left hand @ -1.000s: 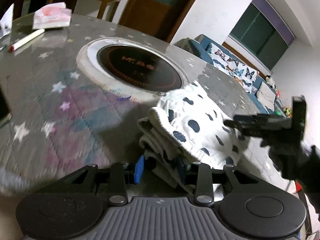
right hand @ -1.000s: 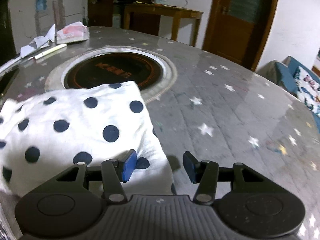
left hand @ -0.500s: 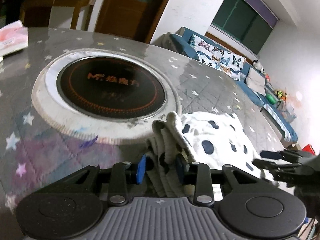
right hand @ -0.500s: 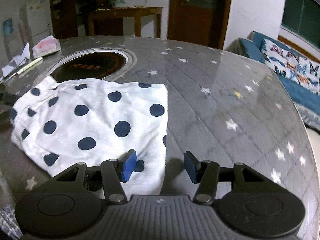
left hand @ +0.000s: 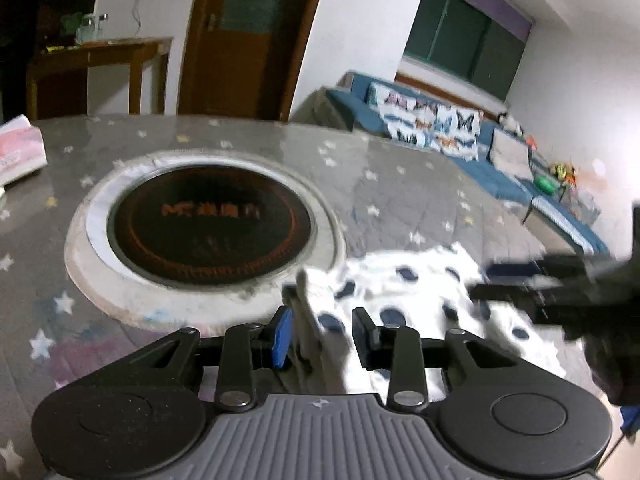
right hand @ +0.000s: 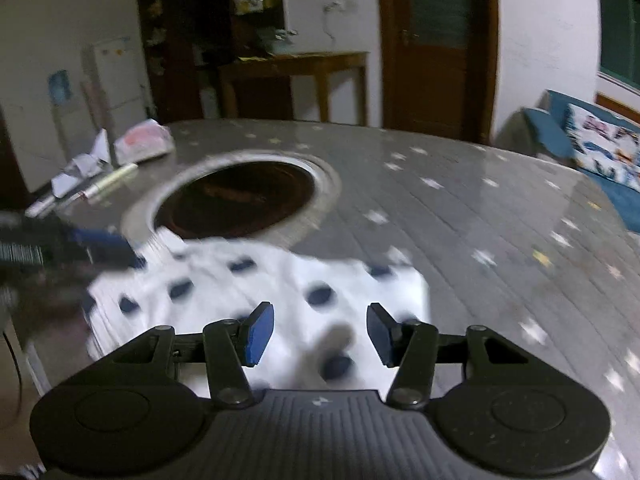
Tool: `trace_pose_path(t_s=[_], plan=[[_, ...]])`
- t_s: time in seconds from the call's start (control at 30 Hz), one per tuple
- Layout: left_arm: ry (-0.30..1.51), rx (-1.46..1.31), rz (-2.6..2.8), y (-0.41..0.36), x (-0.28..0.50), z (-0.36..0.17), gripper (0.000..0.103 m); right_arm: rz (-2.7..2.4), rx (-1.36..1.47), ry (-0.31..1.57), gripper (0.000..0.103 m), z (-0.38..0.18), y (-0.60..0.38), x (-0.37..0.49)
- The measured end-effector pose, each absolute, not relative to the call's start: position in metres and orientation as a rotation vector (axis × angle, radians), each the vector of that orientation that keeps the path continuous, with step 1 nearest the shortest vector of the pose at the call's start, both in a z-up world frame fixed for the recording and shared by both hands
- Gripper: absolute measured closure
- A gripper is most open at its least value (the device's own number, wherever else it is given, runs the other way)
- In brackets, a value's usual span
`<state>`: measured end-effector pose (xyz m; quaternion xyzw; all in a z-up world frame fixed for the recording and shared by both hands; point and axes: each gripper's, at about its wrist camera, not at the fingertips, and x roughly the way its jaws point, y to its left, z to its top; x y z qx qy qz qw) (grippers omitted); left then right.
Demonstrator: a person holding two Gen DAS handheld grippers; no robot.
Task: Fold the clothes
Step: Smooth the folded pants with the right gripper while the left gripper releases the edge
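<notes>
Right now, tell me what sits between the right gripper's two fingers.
In the right wrist view, the polka-dot garment shows between the right gripper's spread fingers, lying on the table; the pads do not press it.

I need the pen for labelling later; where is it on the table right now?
In the right wrist view the pen lies at the table's far left, just left of the round cooktop and beside the crumpled paper.
</notes>
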<state>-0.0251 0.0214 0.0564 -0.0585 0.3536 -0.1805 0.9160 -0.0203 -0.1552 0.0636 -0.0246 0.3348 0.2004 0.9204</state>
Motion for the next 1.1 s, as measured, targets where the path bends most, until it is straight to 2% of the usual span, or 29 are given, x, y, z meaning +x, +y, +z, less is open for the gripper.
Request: trace_pose_path(t_s=[0.4, 0.77, 0.97, 1.1], plan=[[0.783, -0.072, -0.353, 0.014, -0.023, 0.039, 0.066, 0.411, -0.069, 0.751, 0.052, 0.035, -0.114, 0.024], [0.788, -0.061, -0.349, 0.013, -0.022, 0.04, 0.065, 0.559, -0.155, 0.682, 0.051, 0.067, -0.101, -0.032], [0.79, -0.054, -0.345, 0.013, -0.021, 0.04, 0.065, 0.631, -0.233, 0.692, 0.053, 0.056, -0.082, -0.064], [0.79, -0.055, -0.339, 0.013, -0.021, 0.038, 0.06, 0.612, -0.278, 0.69, 0.053, 0.037, -0.072, -0.073]])
